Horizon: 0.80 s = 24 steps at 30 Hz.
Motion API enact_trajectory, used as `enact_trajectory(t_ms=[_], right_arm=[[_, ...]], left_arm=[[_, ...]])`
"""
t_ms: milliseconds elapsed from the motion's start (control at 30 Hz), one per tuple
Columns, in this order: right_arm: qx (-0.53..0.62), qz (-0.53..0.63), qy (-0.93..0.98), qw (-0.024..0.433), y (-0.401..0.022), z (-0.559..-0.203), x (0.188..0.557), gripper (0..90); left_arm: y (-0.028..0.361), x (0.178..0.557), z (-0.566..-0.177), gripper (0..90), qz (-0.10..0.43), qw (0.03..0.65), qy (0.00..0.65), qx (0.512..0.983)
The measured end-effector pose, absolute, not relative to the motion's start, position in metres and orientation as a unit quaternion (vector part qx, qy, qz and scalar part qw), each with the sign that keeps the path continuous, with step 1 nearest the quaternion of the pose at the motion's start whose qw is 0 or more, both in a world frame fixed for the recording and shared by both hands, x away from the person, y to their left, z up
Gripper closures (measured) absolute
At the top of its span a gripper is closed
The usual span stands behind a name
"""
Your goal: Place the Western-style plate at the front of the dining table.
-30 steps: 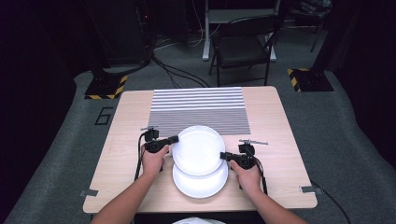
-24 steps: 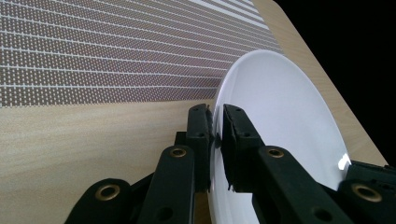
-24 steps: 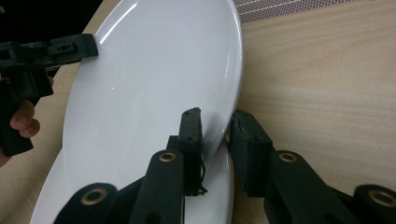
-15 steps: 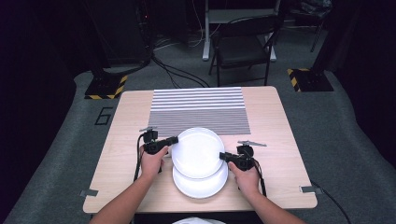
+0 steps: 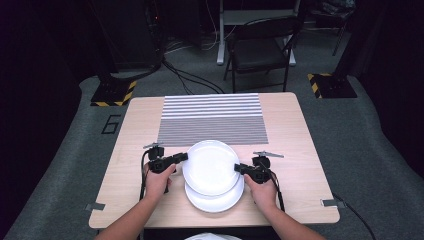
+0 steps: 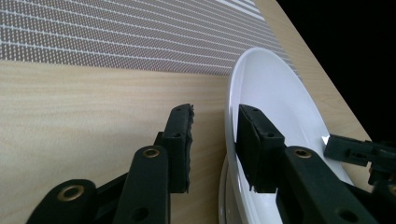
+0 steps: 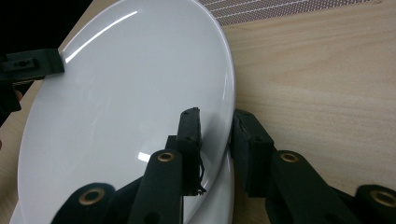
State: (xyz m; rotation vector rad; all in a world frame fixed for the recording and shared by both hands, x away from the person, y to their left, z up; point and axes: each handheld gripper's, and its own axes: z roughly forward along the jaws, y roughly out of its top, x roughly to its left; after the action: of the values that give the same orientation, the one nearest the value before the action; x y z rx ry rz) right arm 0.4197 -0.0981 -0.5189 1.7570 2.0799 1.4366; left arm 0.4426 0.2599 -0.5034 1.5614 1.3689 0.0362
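Two white plates sit near the table's front edge. The upper plate (image 5: 210,167) overlaps the far part of the lower plate (image 5: 216,201). My left gripper (image 5: 181,158) is at the upper plate's left rim. Its jaws (image 6: 215,112) have just been opening and now straddle the rim (image 6: 232,100) with a gap, so it is open. My right gripper (image 5: 239,168) holds the right rim. In the right gripper view (image 7: 216,115), one pad lies on the upper plate's (image 7: 126,93) top face and the other under its edge. A sliver of the lower plate (image 7: 223,198) shows beneath.
A grey-and-white striped mat (image 5: 212,119) covers the far middle of the wooden table (image 5: 300,150). Bare wood lies to either side of the plates. A folding chair (image 5: 260,50) and cables stand on the floor beyond the table.
The left gripper's jaws have spread apart off the upper plate's rim, and the left hand has drawn slightly back toward the near edge. The right gripper stays where it was.
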Motion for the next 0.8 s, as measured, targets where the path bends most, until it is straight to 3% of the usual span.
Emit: enact_trajectory(t_ms=[367,700,800], right_arm=[[0.57,0.467,0.675,0.033,-0.097,-0.519,0.419,73.7],[0.568,0.468,0.676,0.038,-0.097,-0.519,0.419,73.8],[0.566,0.469,0.676,0.041,-0.097,-0.519,0.419,74.2]], left_arm=[[0.264,0.413,-0.507,60.9,0.01,0.505,0.565,0.653],[0.254,0.391,-0.514,66.7,-0.011,0.49,0.562,0.667],[0.246,0.387,-0.515,69.8,0.01,0.479,0.552,0.682]])
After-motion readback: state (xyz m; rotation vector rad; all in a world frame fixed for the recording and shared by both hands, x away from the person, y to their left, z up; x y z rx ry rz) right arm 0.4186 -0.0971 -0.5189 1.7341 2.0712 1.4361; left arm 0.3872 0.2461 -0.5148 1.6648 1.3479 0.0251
